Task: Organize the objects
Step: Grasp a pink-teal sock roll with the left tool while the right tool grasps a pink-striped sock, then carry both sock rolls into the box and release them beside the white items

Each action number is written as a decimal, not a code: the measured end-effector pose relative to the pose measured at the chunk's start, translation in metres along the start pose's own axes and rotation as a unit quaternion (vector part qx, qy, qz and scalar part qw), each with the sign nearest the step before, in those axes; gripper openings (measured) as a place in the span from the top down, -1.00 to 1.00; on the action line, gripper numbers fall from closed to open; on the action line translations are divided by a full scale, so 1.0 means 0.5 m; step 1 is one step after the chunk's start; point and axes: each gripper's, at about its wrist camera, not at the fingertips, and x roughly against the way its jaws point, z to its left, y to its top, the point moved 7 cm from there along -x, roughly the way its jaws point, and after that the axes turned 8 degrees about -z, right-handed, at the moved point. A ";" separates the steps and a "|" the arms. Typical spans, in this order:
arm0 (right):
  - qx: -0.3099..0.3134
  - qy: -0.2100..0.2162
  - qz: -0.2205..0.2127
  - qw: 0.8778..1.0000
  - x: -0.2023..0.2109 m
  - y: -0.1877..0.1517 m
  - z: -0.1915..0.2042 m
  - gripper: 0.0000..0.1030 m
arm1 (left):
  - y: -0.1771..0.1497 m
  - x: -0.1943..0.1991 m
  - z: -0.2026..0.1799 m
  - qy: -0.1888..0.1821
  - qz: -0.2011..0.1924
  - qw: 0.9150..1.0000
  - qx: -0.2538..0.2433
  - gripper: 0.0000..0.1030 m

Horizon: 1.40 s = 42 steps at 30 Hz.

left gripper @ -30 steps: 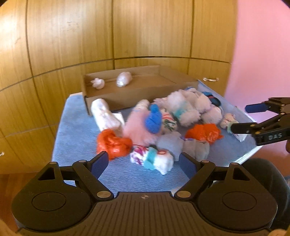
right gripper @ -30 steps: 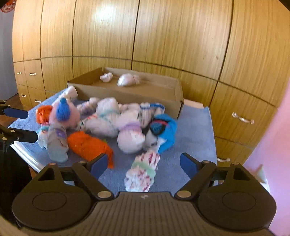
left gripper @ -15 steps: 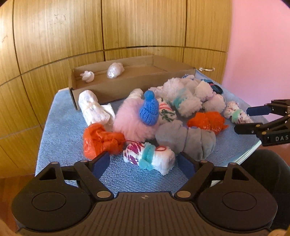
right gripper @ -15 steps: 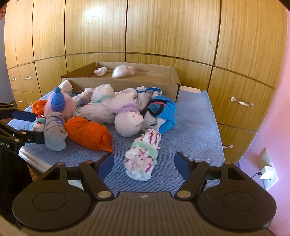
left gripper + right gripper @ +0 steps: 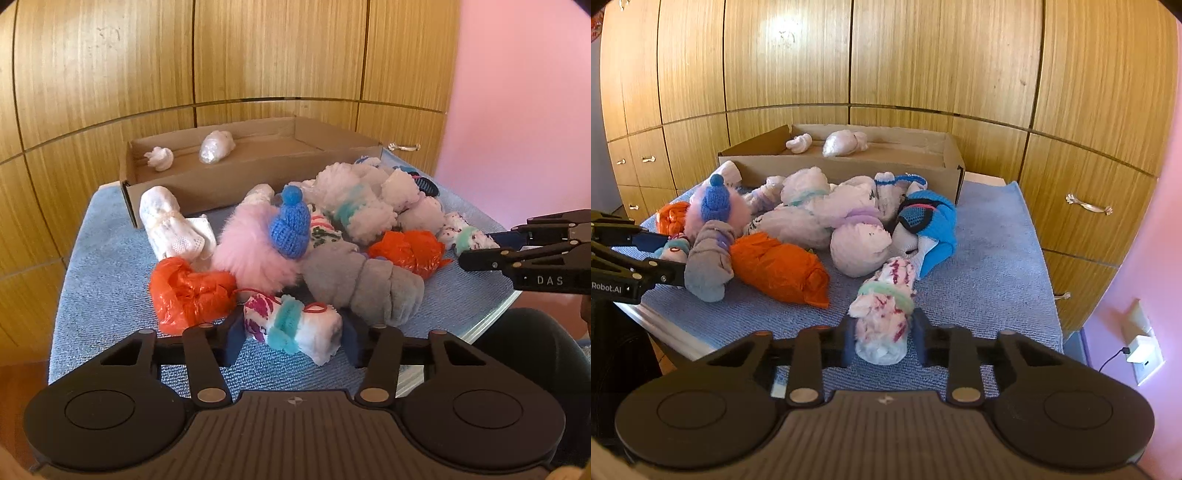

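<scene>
Left gripper (image 5: 291,339): your jaws have just been closing on the white sock roll with the teal band (image 5: 291,328), which lies on the blue towel (image 5: 96,295) at the near edge of the pile. Both pads touch its ends, so count it as grasped.
Right gripper (image 5: 881,341): clenched on the white-and-magenta sock roll (image 5: 882,314), its jaws having just closed across the roll's near end.
Destination: the cardboard box (image 5: 229,181) stands at the back of the tabletop against the wooden cupboards (image 5: 258,55), with two pale bundles already inside.
Lift: raise both rolls straight up before you carry them, since the left roll lies just beside the orange plastic bundle (image 5: 188,291) and the grey sock roll (image 5: 365,284).
Watch: a red string loops over the left roll and runs toward the orange bundle; it may drag that bundle along, so lift slowly.
Grip check: the rolls are soft and will squash, so your hold on the right one's end may slip.
Spacing: carry one roll at a time over the pile, keeping your hands well apart.
</scene>
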 end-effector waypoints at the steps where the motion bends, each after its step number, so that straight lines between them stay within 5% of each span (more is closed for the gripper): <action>1: 0.000 -0.001 -0.002 1.000 0.004 0.002 -0.002 0.49 | -0.001 0.004 0.000 0.000 0.000 1.000 0.002 -0.13; 13: 0.008 -0.004 -0.020 1.000 0.035 0.046 -0.020 0.49 | 0.026 0.061 0.009 0.013 -0.011 1.000 0.004 -0.13; 22: 0.040 0.023 -0.059 0.997 0.034 0.173 -0.033 0.49 | 0.164 0.079 0.065 0.039 -0.021 0.999 0.016 -0.14; 33: 0.080 0.082 -0.049 0.992 -0.117 0.344 -0.025 0.49 | 0.369 -0.091 0.141 0.082 0.007 0.996 0.031 -0.15; 42: 0.096 0.125 0.016 0.987 -0.282 0.362 0.016 0.49 | 0.362 -0.254 0.172 0.092 0.064 0.993 0.035 -0.15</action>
